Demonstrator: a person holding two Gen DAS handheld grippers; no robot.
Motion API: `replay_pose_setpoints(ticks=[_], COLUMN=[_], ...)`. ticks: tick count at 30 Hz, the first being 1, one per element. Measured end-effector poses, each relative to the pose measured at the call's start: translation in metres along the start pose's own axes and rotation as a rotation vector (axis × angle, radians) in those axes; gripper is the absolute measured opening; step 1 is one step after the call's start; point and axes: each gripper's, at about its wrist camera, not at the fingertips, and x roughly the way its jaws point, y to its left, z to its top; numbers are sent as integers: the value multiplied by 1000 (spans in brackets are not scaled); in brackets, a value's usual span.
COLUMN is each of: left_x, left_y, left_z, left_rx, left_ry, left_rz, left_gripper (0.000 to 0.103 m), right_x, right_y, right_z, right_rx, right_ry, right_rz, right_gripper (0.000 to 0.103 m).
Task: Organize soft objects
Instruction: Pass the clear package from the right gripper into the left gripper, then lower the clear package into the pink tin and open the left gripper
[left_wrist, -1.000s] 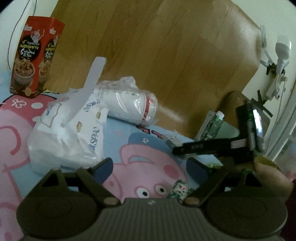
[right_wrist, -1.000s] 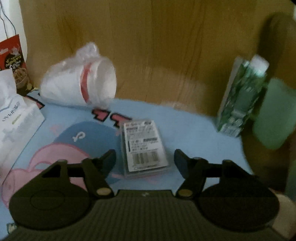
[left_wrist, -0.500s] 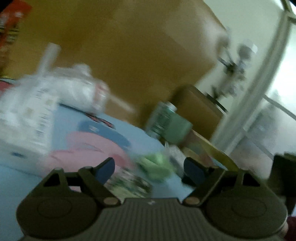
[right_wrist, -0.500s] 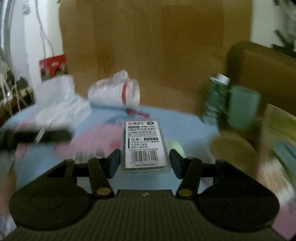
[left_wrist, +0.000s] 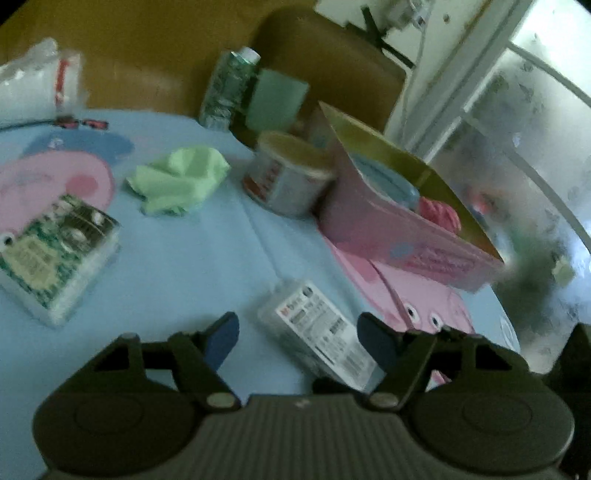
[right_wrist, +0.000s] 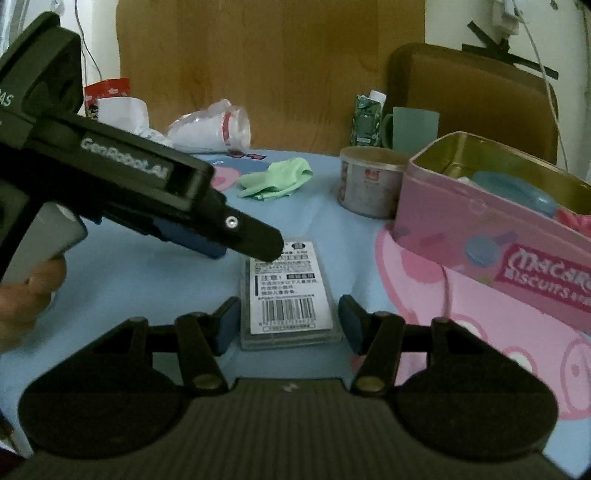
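Both claws hang released over the blue cartoon tablecloth (right_wrist: 155, 295). The right gripper (right_wrist: 287, 325) straddles a clear plastic barcode-labelled case (right_wrist: 290, 295) without touching it. The left gripper (left_wrist: 297, 334), spread wide, hovers near the case's far end.

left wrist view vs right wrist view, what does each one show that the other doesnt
Only the left wrist view shows the patterned tissue pack lying at the left, and the frosted window.

Only the right wrist view shows the left tool's black body from the side, the hand gripping it, and the red snack box at the back.

Both show the clear plastic case with a barcode label between open fingers, the green cloth, the round tub, the pink tin and the blue cartoon tablecloth.
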Motion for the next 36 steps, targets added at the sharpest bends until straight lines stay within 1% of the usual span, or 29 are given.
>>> replay_pose_setpoints(ticks=[2,5,7,9,12,14,16,18,21,22,24,27,29,30,31,33,35,36], left_x=[3,4,4,5,10,20,34,52,82,91,109,125,127,125,121,110,93,78], left_y=[-5,-19,-28,-44,-74,-99,-123,-141,-149,-150,-148,-141,-137,-136,-134,-130,-126,-123], left_z=[-6,-13,-13,0,26,44,61,76,94,99,108,115,116,117,115,114,110,105], left_rx=[-37,-18,-20,7,78,143,215,258,241,234,222,198,201,205,207,207,211,218], left_ry=[19,18,26,15,1,-6,-23,-37,-23,-20,-15,-24,-49,-65,-76,-96,-132,-155], left_rz=[-40,-24,-52,-97,-169,-181,-169,-156,-131,-108,-51,12,35,42,39,19,0,-15], left_gripper=[72,72,72,72,69,69,69,69,70,70,76,78,81,83,83,83,83,83], right_x=[-8,-18,-26,-38,-59,-68,-67,-60,-40,-34,-17,4,13,18,19,12,1,-5], right_y=[-3,-3,-9,-20,-39,-51,-66,-83,-113,-120,-135,-151,-158,-160,-161,-157,-150,-145], right_z=[-8,-18,-24,-25,-14,-2,10,20,33,37,44,49,49,51,51,49,47,47], right_rx=[11,1,26,61,71,53,32,48,105,118,144,161,170,174,178,192,210,211], right_ry=[-12,-41,-64,-109,-226,-295,-336,-347,-327,-314,-281,-245,-246,-241,-241,-257,-296,-320], right_rz=[20,15,15,6,-32,-84,-154,-195,-227,-238,-252,-278,-293,-297,-299,-299,-283,-281], right_gripper=[60,59,59,59,59,59,59,59,59,60,60,60,62,65,67,67,67,67])
